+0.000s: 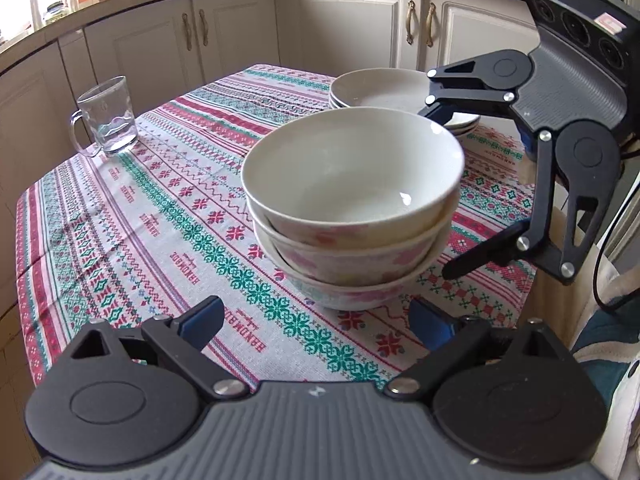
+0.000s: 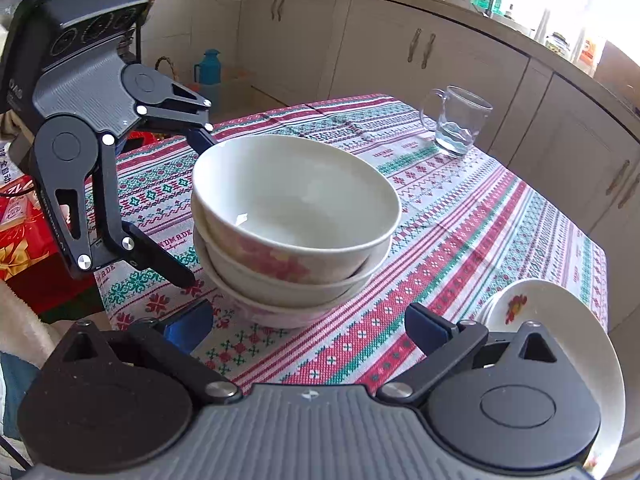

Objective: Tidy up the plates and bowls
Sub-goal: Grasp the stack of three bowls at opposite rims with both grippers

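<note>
Three white bowls with pink flowers stand nested in a stack [image 1: 352, 208] on the patterned tablecloth; the stack also shows in the right wrist view [image 2: 296, 220]. A stack of white plates [image 1: 384, 92] sits behind it, and shows at the lower right of the right wrist view [image 2: 520, 308]. My left gripper [image 1: 316, 324] is open and empty just in front of the bowls. My right gripper [image 2: 310, 328] is open and empty, also close to the bowls. Each gripper shows in the other's view, open: the right one [image 1: 436, 192] and the left one [image 2: 196, 208].
A clear glass mug [image 1: 106, 118] stands near the table's far corner, also in the right wrist view [image 2: 456, 120]. Cream kitchen cabinets [image 1: 240, 32] ring the table. A red box [image 2: 20, 232] and a teal thermos [image 2: 210, 68] are off the table.
</note>
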`<state>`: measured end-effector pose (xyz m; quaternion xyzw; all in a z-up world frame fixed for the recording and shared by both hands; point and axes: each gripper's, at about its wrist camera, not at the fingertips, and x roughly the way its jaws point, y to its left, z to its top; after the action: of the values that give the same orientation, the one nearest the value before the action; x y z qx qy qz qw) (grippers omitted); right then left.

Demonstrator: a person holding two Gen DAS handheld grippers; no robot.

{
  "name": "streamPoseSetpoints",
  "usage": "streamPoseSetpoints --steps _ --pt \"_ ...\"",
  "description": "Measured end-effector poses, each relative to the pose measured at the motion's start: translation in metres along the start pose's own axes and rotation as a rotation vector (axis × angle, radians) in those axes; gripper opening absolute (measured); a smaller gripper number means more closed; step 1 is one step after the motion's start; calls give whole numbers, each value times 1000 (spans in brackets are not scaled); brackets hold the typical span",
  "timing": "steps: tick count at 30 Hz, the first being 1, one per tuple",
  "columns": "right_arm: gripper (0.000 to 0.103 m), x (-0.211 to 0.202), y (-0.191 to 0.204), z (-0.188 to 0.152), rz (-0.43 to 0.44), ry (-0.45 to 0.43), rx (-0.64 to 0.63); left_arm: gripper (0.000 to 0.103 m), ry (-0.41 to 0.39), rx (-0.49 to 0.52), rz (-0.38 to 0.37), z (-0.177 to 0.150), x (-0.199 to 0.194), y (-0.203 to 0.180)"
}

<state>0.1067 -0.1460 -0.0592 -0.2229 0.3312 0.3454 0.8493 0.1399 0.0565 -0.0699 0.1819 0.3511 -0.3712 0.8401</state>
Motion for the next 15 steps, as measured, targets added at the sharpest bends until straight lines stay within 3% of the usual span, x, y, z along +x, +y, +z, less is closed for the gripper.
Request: streamPoseSetpoints --steps 15 --pt "103 20 -15 13 110 39 -96 96 -6 96 -182 10 15 16"
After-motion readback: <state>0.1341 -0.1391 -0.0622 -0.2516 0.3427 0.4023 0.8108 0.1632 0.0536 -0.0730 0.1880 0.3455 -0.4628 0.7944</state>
